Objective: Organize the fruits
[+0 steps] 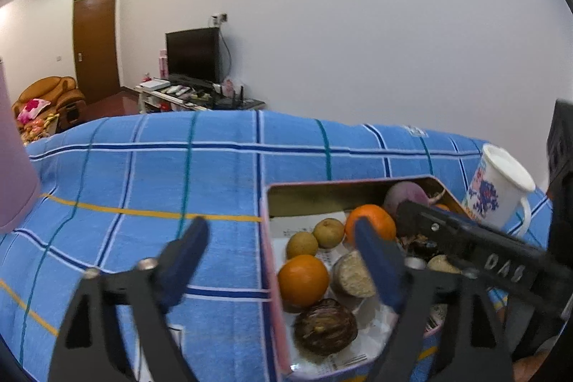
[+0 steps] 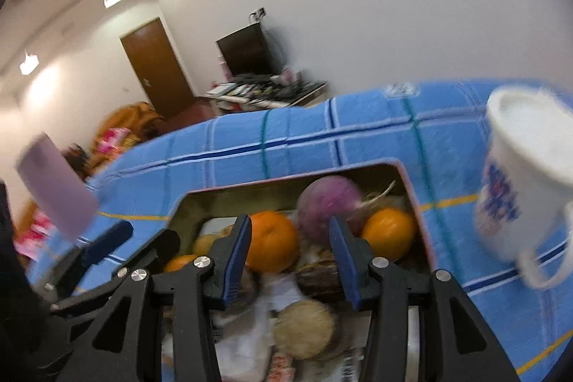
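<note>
Looking along the left wrist view first:
Left gripper (image 1: 283, 253): its blue-padded fingers are standing wide apart with nothing between them, low in the frame, straddling the left wall of the tin.
Tin (image 1: 266, 238): a pink-rimmed box is sitting at lower centre right on the blue checked cloth (image 1: 143, 174).
Fruits: two oranges, one at the tin's lower left (image 1: 303, 280) and one further back (image 1: 372, 222), are lying inside beside two small tan fruits (image 1: 315, 238) and a dark brown ridged fruit (image 1: 325, 326) at the bottom.
Purple round vegetable (image 1: 406, 197): it is lying in the tin's far right corner.
Right gripper (image 1: 465, 246): it is reaching in from the right edge over the tin (only one black finger is showing, so I cannot tell its gap here).
Mug (image 1: 501, 192): white with a blue and red print, it is standing just right of the tin.

Turning to the right wrist view (blurred):
Right gripper (image 2: 290, 249): its fingers are gaping wide and gripping nothing, hovering over the tin (image 2: 415, 203) at lower centre.
Oranges: one (image 2: 274, 240) is showing between the fingers, another (image 2: 388, 233) is lying right of the right finger.
Mug (image 2: 526, 174): it is looming at the right edge.
</note>
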`<move>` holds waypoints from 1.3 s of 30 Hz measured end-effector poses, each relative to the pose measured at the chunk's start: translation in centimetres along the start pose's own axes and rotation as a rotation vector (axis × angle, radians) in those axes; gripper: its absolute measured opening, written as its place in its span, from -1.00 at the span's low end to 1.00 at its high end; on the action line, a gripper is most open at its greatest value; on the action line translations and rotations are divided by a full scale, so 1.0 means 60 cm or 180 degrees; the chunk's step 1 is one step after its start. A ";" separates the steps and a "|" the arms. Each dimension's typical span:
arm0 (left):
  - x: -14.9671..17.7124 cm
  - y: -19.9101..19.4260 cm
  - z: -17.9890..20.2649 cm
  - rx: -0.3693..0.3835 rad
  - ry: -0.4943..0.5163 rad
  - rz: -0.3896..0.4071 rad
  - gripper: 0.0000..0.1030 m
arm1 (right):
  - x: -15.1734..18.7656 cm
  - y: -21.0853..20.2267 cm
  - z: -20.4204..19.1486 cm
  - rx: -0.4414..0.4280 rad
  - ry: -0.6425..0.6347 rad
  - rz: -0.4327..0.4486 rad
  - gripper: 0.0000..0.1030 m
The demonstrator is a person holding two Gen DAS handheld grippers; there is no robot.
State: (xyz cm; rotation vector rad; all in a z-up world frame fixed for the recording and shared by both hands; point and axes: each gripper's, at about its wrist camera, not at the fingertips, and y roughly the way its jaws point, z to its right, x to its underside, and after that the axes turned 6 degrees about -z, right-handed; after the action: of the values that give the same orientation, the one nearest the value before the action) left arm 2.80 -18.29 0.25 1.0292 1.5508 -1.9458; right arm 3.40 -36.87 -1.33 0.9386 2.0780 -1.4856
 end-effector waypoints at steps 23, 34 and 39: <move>0.032 -0.078 -0.007 -0.0397 0.0264 0.0662 1.00 | 0.068 -0.124 -0.069 0.0815 -0.0327 0.1599 0.62; 0.050 -0.103 -0.009 -0.0385 0.0305 0.0776 1.00 | 0.101 -0.160 -0.092 0.1073 -0.0524 0.1708 0.62; 0.058 -0.113 -0.007 -0.0375 0.0358 0.0788 1.00 | 0.115 -0.179 -0.093 0.1099 -0.0497 0.1732 0.62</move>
State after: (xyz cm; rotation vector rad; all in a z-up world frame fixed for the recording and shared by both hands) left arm -4.21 -15.70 1.76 1.2337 1.4968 -1.6360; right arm -8.86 -31.89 3.00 1.3348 1.3263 -1.5659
